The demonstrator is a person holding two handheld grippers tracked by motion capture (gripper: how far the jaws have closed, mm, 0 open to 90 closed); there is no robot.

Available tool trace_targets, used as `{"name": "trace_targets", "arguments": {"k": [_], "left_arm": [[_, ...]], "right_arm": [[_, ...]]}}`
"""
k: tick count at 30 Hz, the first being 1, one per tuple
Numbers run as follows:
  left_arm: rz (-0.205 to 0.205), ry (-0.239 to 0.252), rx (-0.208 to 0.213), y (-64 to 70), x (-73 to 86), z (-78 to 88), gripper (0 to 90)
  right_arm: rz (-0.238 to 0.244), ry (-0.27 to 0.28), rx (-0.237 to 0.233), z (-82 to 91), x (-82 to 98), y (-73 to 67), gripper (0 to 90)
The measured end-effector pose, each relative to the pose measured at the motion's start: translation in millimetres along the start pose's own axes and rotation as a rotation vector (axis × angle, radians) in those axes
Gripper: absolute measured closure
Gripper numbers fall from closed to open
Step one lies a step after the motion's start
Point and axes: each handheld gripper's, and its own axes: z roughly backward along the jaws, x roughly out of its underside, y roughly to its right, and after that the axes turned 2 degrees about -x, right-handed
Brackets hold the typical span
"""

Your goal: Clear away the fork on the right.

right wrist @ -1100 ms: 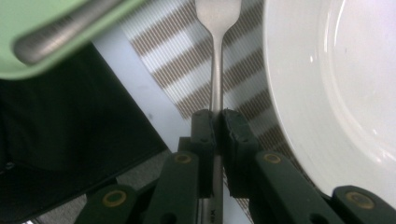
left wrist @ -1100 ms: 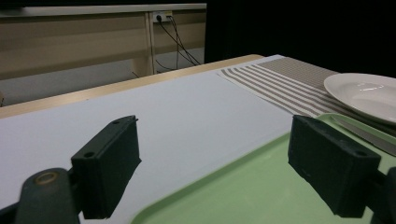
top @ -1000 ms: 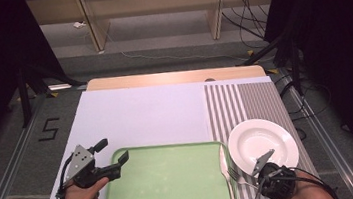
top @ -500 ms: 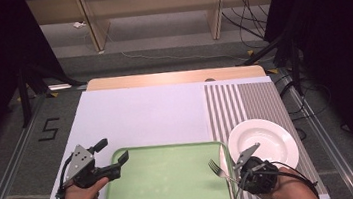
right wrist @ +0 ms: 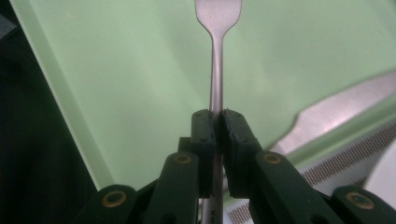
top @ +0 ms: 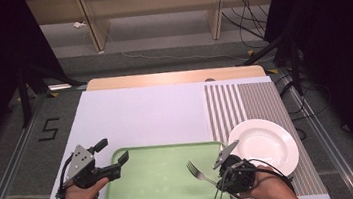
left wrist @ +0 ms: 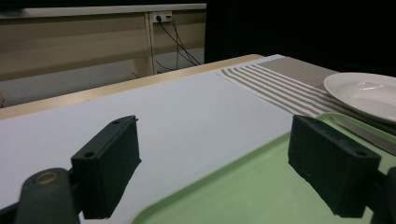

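While faint, floor numeral "5" [top: 50, 129]

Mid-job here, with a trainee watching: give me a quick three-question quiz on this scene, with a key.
1. True or false: the right gripper is shut on the fork.
2. Over what does the fork's head hang? A) the white plate B) the green tray C) the striped mat
3. What lies by the tray's edge, between the tray and the plate?

Key
1. True: the right gripper view shows the pads pressed on the fork's handle.
2. B: in the high view the tines are above the green tray, left of the white plate.
3. A knife, seen in the right gripper view beside the striped mat.
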Motion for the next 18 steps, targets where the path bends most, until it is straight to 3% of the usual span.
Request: {"name": "trace_targets", "arguments": {"k": [10, 18], "left_arm": [[0.0, 0.002, 0.001, -0.3, -0.1, 0.6, 16.2], [0.0, 0.003, 0.001, -0.3, 0.0, 0.4, 16.2]], "right_arm": [[0.055, -0.017, -0.032, -12.9, -19.7, -14.9, 84.2], [0.068, -0.049, -0.047, -23.7, -26.7, -21.5, 84.2]]}}
